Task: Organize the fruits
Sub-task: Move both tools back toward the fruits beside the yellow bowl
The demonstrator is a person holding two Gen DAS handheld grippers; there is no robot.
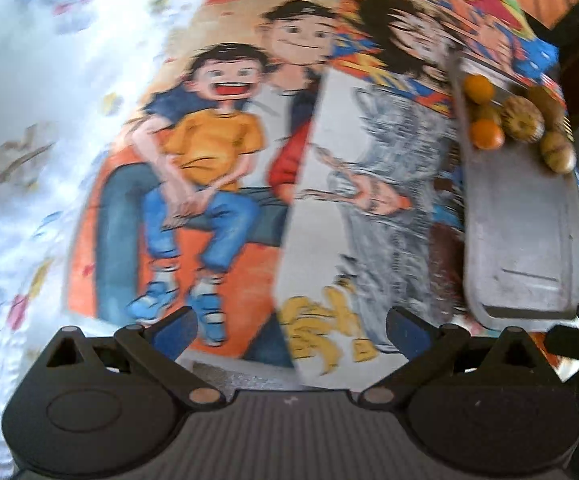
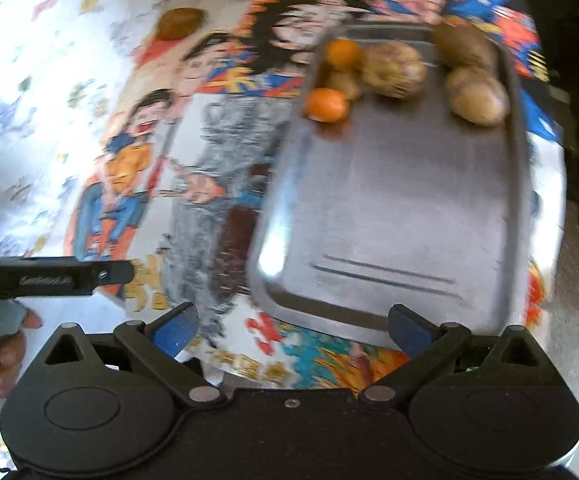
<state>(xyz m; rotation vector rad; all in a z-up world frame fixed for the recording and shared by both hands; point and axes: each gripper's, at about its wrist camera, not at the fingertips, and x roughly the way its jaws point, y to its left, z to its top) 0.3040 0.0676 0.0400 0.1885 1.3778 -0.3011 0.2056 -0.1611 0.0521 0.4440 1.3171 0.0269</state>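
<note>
Your left tongs (image 1: 289, 332) and right tongs (image 2: 289, 330) both stood spread and empty; the loose brown fruit (image 2: 180, 23) lay upper left, the tray (image 2: 369, 208) nearer the right.

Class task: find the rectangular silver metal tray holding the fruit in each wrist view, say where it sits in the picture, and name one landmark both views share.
Left wrist view: the rectangular silver metal tray runs down the right edge.
Right wrist view: the tray fills the centre-right.
Shared landmark: the cartoon boy in an orange shirt printed on the cloth, left of the tray.
</note>
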